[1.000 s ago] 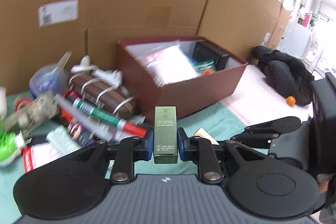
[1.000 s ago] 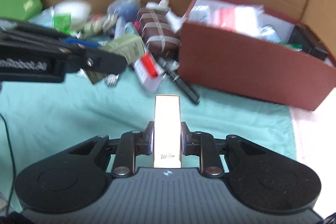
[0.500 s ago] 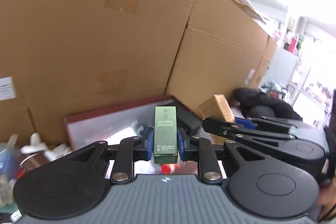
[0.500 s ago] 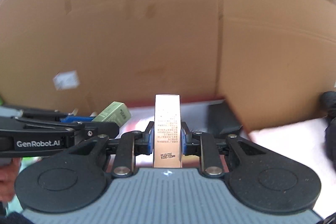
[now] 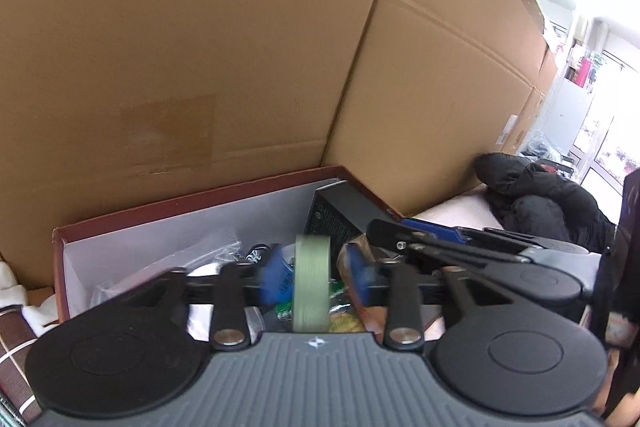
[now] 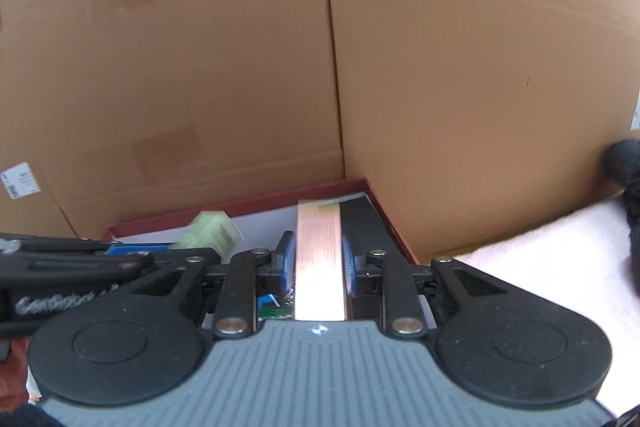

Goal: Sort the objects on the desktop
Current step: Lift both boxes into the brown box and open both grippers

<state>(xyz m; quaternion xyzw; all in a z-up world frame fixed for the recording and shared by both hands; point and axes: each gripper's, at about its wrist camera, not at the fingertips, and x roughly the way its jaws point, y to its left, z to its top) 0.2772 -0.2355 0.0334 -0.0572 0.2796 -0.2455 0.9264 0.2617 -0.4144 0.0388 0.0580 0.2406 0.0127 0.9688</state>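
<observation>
A: Left gripper (image 5: 311,281) sits above the red box (image 5: 192,205), tilted down into it. Jaws are opening. The green carton (image 5: 311,287) is between them but the blue pads (image 5: 269,279) stand clear of both its sides, so it is released and looks blurred, probably dropping.

B: Why let go there?

A: My reading: the box is the sorting bin. It already holds a black box (image 5: 340,215), clear bags and small packets just ahead of and below the gripper. Letting go from above saves reaching in among them.

B: Right gripper (image 6: 318,267)?

A: Also over the red box (image 6: 240,207), near its far right corner. It is clenched on the copper carton (image 6: 319,259), upright, pads pressed on both long sides. Jaws are just starting to open, grip not yet broken as far as I can see.

B: Held by the long sides for what reason?

A: Likely so the carton hangs straight and goes in end-first. From this view the green carton (image 6: 210,233) shows to the left, beyond the left gripper's fingers.

B: Risk?

A: The two grippers are close side by side; cartons could land on each other or on the bags. The surface itself is hidden here.
</observation>
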